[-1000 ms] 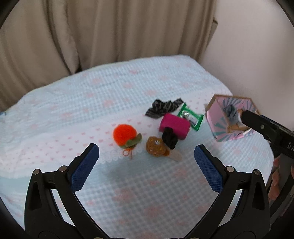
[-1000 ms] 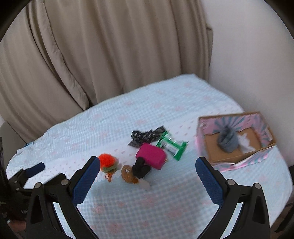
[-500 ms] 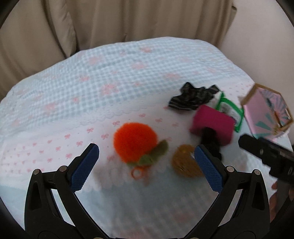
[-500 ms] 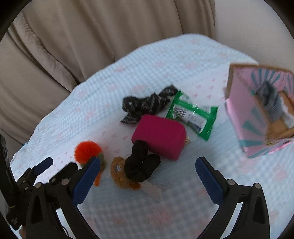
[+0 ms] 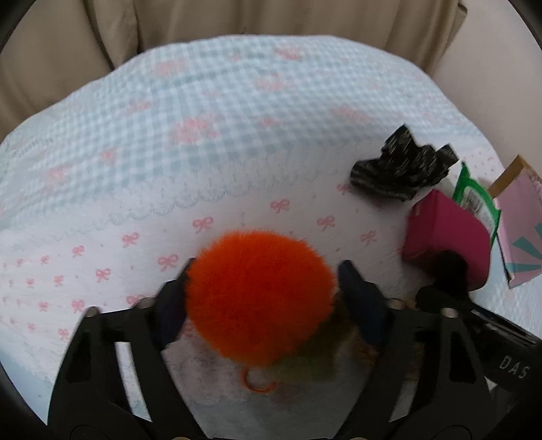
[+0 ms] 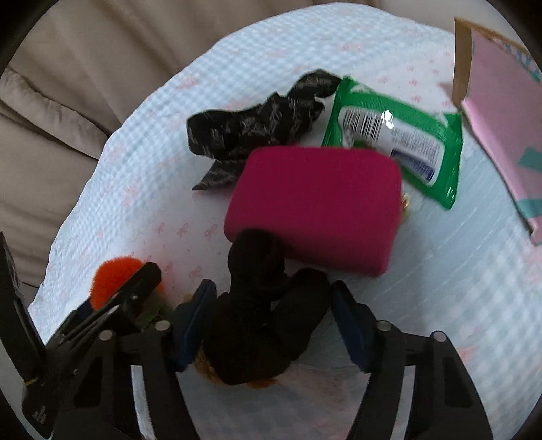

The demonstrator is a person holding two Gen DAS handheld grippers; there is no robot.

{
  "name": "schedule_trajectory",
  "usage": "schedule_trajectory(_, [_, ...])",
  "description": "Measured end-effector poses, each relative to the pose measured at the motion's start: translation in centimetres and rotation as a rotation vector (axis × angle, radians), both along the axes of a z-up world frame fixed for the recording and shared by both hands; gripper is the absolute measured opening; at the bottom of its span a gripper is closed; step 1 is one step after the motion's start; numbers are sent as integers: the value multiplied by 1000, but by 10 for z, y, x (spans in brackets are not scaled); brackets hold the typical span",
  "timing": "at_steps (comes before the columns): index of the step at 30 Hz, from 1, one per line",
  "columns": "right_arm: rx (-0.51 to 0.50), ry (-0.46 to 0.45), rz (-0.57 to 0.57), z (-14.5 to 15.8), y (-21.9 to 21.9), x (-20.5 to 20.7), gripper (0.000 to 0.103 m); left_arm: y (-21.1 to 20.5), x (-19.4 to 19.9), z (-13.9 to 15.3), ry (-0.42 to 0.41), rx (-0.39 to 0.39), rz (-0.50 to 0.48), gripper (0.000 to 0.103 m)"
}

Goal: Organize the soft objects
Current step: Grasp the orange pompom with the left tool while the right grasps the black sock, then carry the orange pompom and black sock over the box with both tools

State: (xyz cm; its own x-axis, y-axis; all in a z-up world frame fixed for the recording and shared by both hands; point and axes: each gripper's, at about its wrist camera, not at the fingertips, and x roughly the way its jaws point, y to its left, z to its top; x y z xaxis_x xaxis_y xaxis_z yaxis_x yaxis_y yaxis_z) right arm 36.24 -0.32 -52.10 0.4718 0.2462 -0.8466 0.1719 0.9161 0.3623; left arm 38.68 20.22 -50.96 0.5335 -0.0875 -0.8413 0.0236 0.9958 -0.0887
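Left wrist view: we see the bed [image 5: 237, 111] spread bare ahead of the left tool [image 5: 262, 291]; its edge meets the curtain [image 5: 237, 20] beyond.
Right side: crowded by pink pouch [image 5: 447, 237] and box [image 5: 521, 220].
Left tool: jaws closing around the orange pompom [image 5: 259, 294], pads at its sides; we cannot tell if they press.
Right tool [image 6: 271, 316]: jaws closing, black scrunchie [image 6: 264, 314] between them, left pad touching.
Ahead of right tool: pouch, green wipes pack [image 6: 396, 142].
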Motion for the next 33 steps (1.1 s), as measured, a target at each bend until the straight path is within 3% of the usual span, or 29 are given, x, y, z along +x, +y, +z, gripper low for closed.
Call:
schedule_trajectory(2, [-9, -1, -5, 0, 1, 0, 58, 0, 1, -7, 26, 15, 2, 45])
schedule_trajectory(5, [-17, -4, 6, 1, 4, 2, 44, 2, -1, -10, 22, 33, 8, 37])
schedule_trajectory(7, [-30, -5, 19, 3, 8, 3, 30, 4, -1, -9, 25, 30, 9, 36])
schedule_trajectory(14, [-45, -7, 22, 12, 11, -1, 26, 9, -7, 9, 10, 16, 14, 35])
schedule_trajectory(19, [-55, -35, 28, 35, 8, -9, 26, 13, -16, 34, -3, 1, 28, 35])
schedule_trajectory(26, [-67, -87, 28, 90, 4, -24, 26, 8, -35, 106, -70, -35, 26, 35])
schedule_trajectory(33, [-88, -158, 25, 170, -11, -49, 26, -13, -69, 198, -133, -70, -8, 35])
